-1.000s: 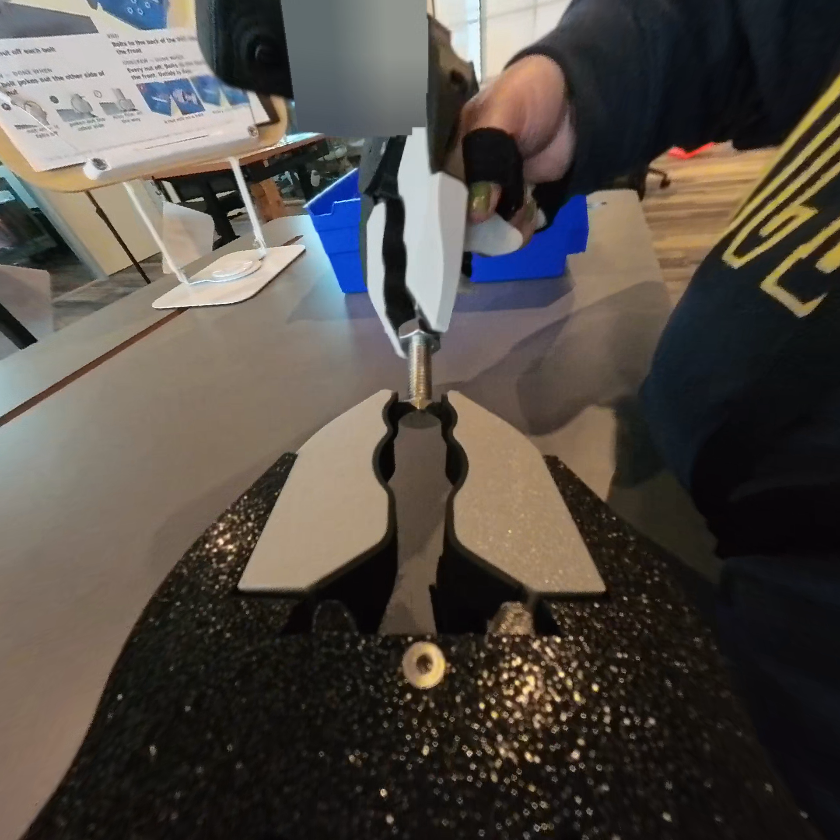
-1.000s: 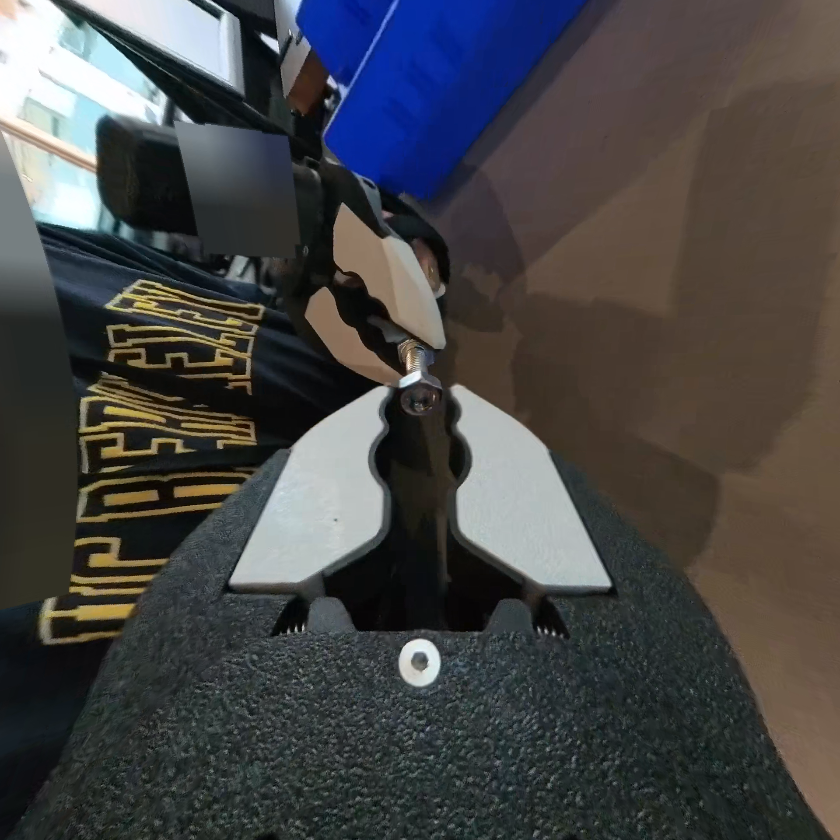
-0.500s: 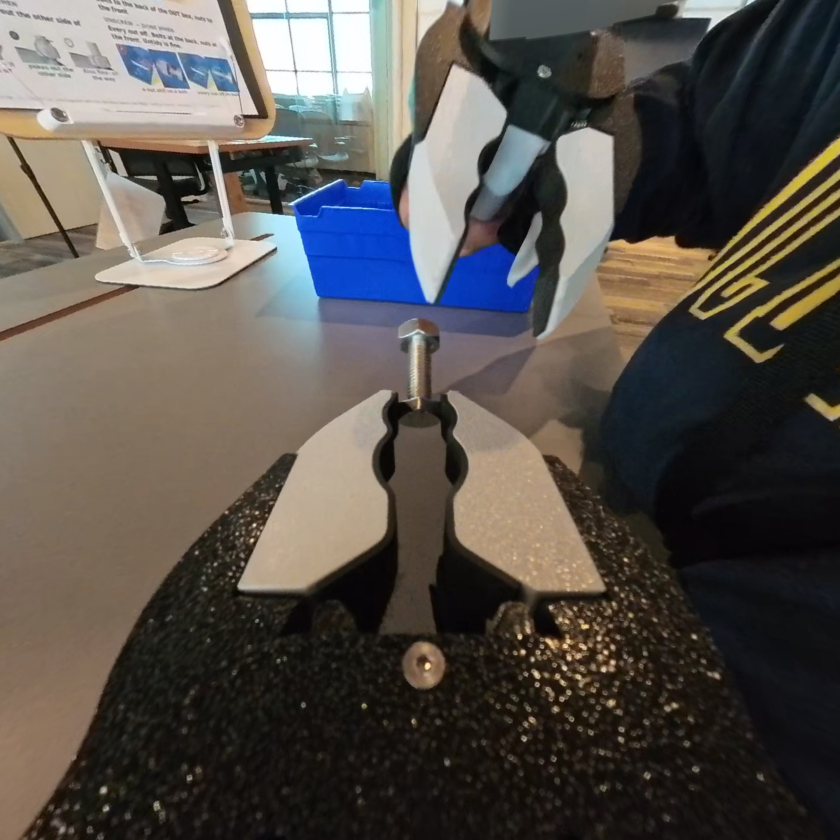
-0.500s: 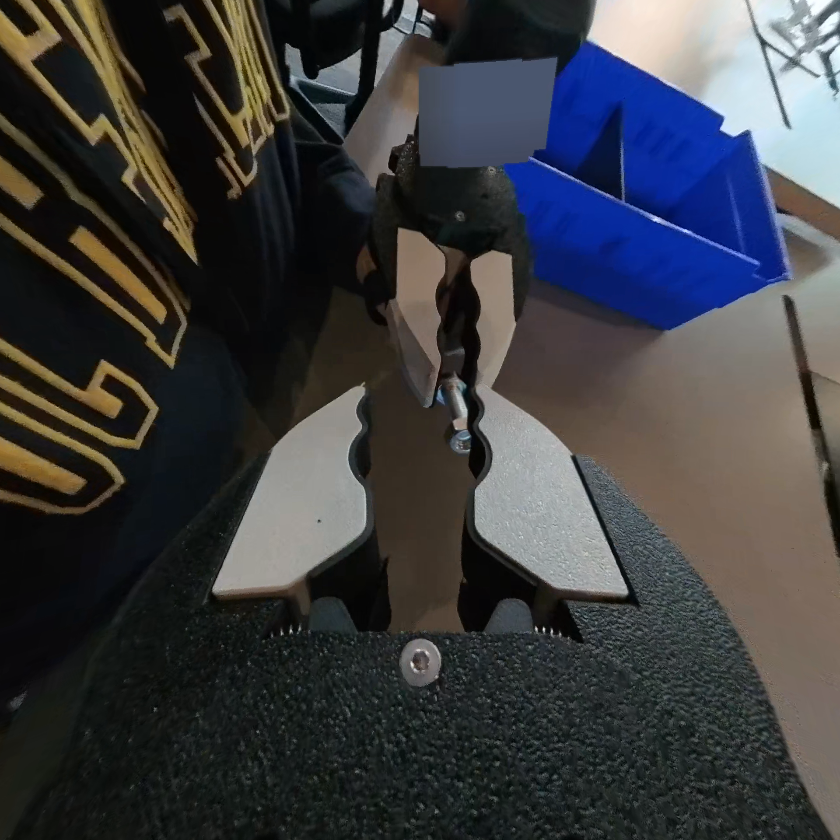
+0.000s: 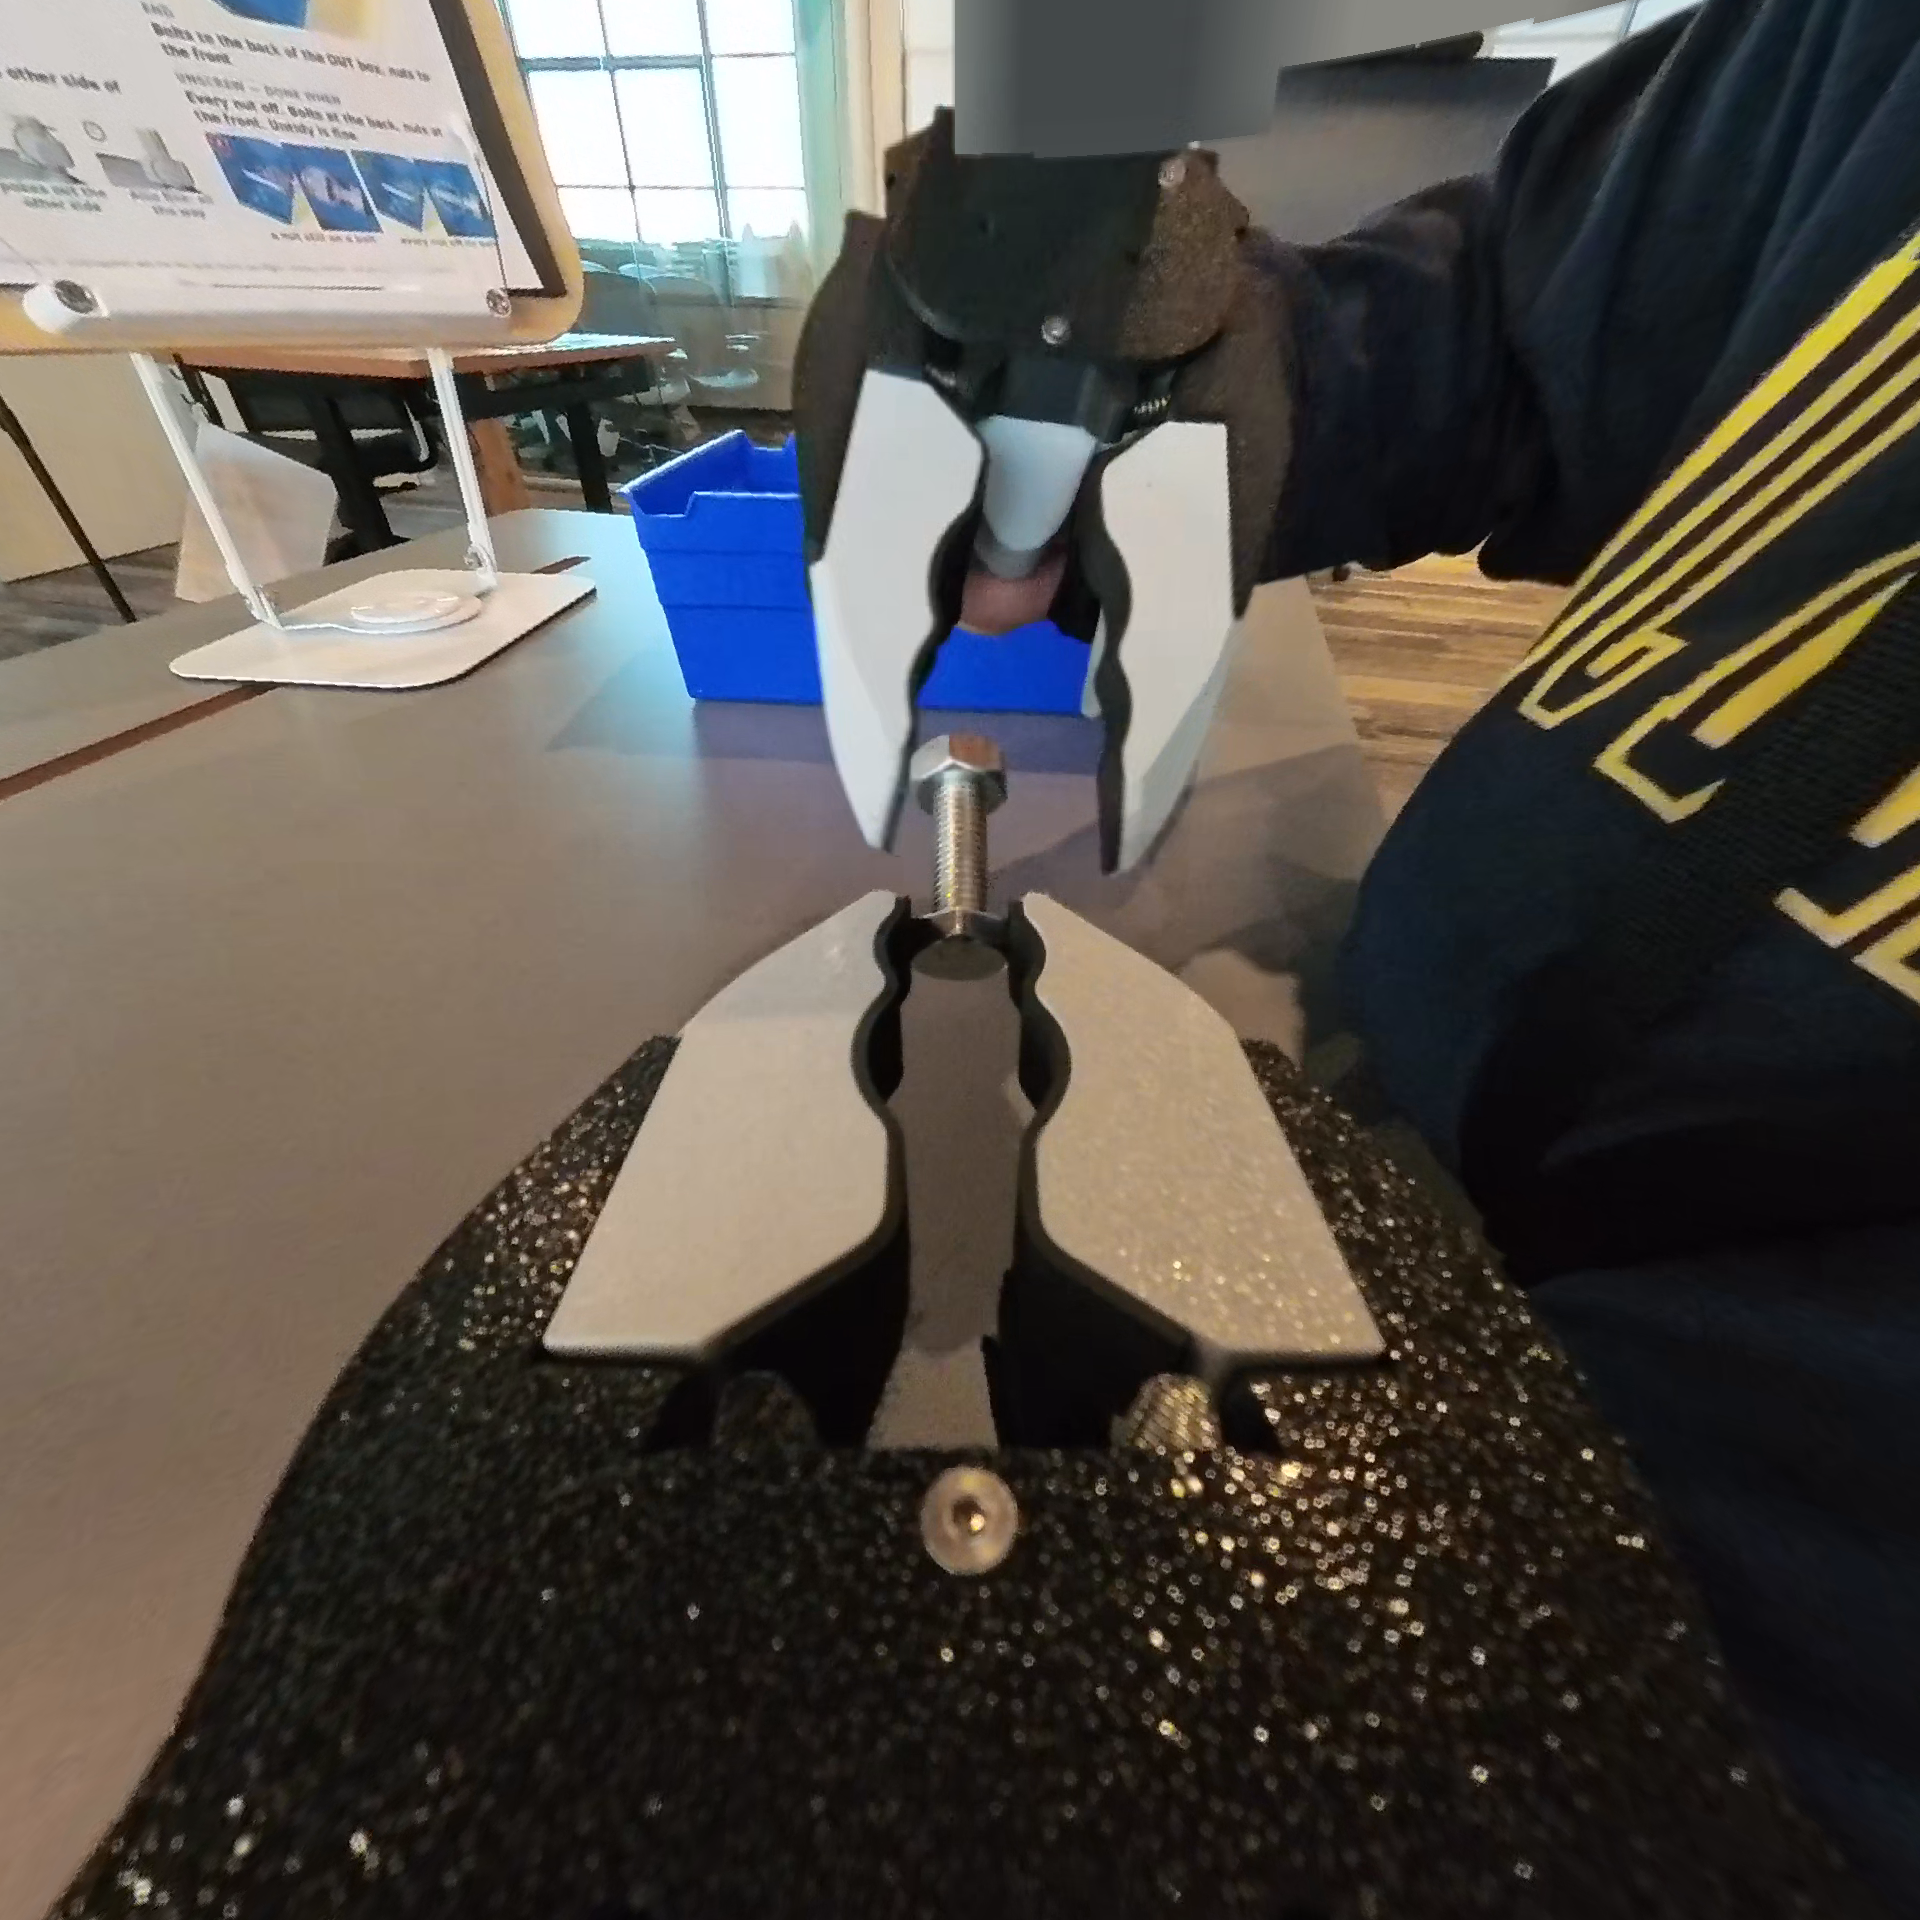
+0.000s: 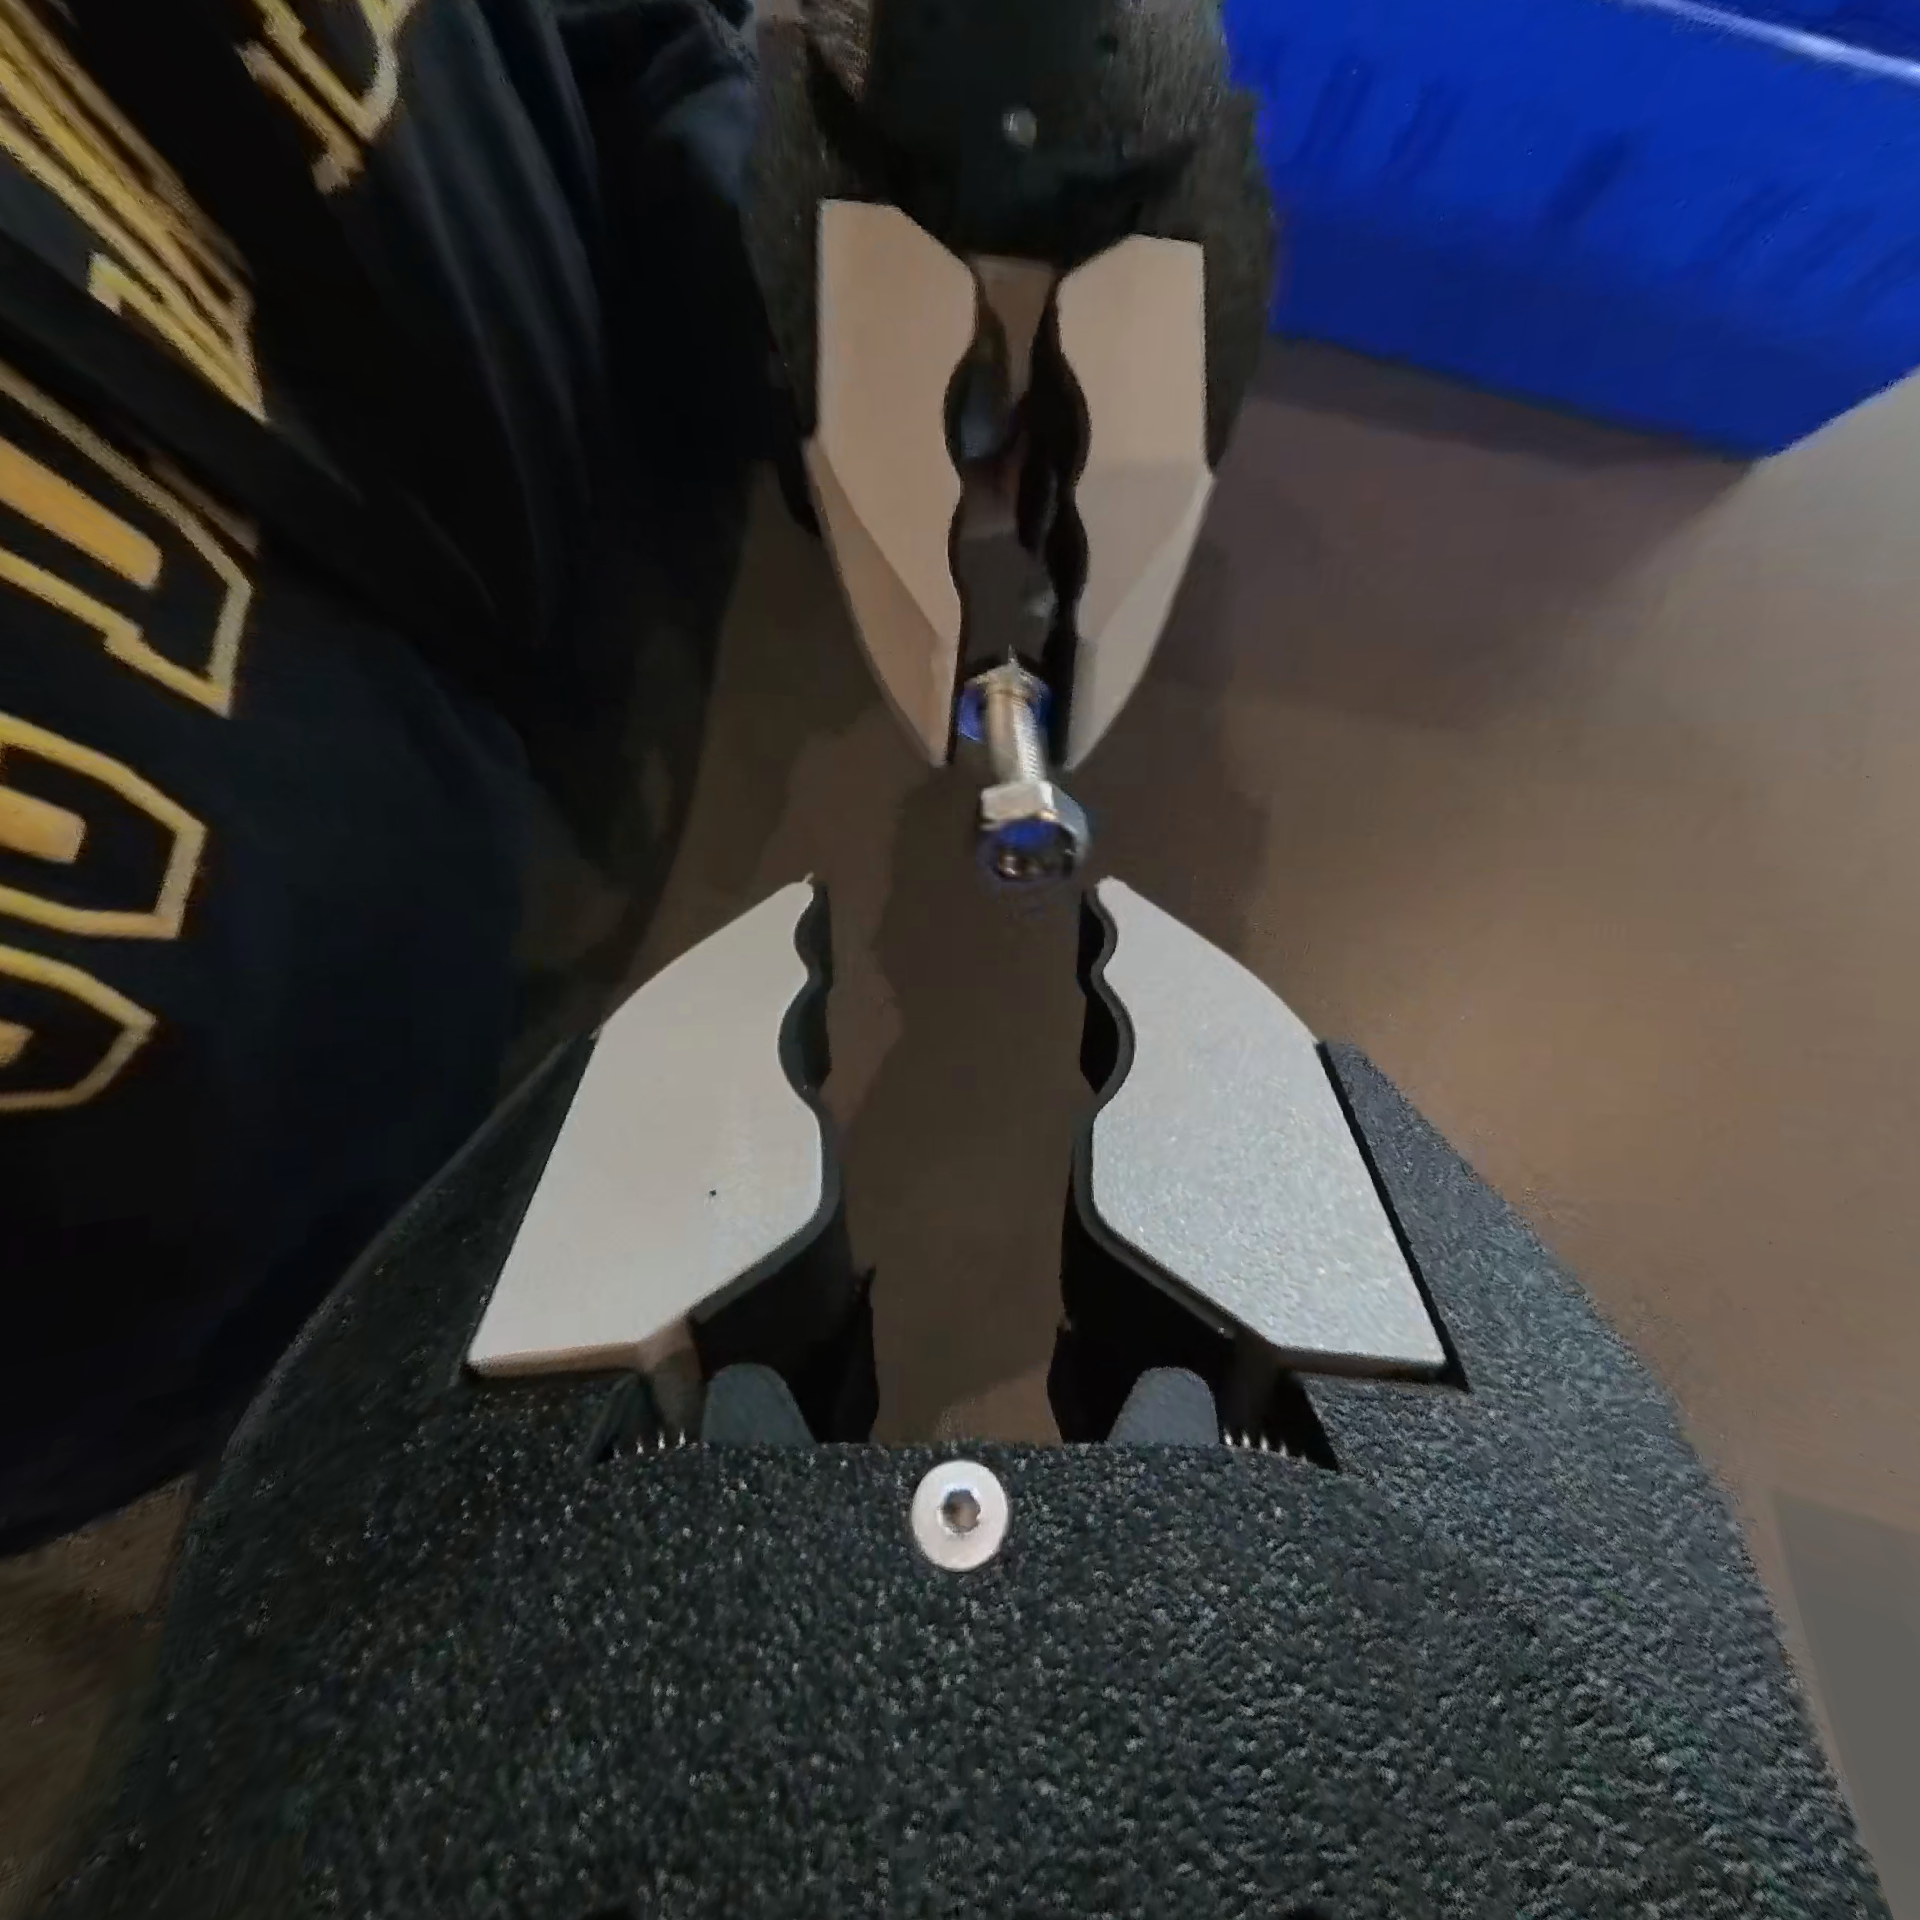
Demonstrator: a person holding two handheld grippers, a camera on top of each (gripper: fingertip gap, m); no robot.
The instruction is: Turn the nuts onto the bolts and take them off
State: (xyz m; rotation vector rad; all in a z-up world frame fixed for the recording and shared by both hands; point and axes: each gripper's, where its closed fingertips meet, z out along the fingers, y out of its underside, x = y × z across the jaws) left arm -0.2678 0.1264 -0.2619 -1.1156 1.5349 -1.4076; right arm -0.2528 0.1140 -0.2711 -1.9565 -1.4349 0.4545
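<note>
My left gripper (image 5: 961,920) is shut on the lower end of a silver bolt (image 5: 961,852), which stands upright out of its tips. A hex nut (image 5: 961,781) sits at the bolt's free top end. My right gripper (image 5: 997,852) hangs above it, open, with its jaws on either side of the nut and its left finger close to it. In the right wrist view my right gripper (image 6: 956,894) is open and empty. Just beyond it, the nut (image 6: 1029,831) points at the camera, on the bolt (image 6: 1013,727) held by the left gripper (image 6: 1008,753).
A blue bin (image 5: 727,603) stands on the grey table (image 5: 312,935) behind the grippers and also shows in the right wrist view (image 6: 1558,208). An instruction sheet on a white stand (image 5: 260,156) is at the back left. The person's dark sweater (image 5: 1662,727) fills the right. Less than 4 cm separates the two grippers' tips.
My right gripper was shut on the nut end one second ago. It let go, opened, turned back, and now its open jaws are around the nut. The left gripper kept hold of the bolt.
</note>
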